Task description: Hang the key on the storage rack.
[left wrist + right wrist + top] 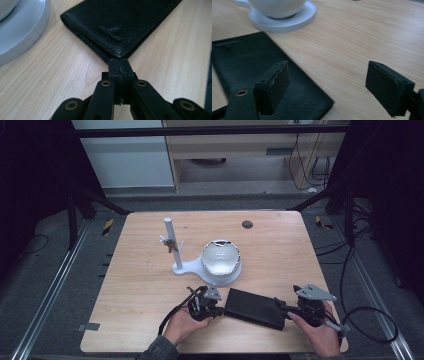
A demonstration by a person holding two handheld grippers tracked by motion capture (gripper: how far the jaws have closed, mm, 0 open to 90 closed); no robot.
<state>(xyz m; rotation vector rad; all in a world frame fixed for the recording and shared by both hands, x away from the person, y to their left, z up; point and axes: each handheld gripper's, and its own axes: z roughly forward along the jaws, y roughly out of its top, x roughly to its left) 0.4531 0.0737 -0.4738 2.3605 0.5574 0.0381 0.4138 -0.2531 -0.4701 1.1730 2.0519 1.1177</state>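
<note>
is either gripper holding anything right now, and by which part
The left gripper is shut at a corner of the black wallet, seemingly pinching its edge. The right gripper is open, holding nothing.

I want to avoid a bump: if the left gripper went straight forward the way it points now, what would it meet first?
The black wallet. The left gripper is shut, its tips already at the wallet's near corner; whether they touch it is unclear.
</note>
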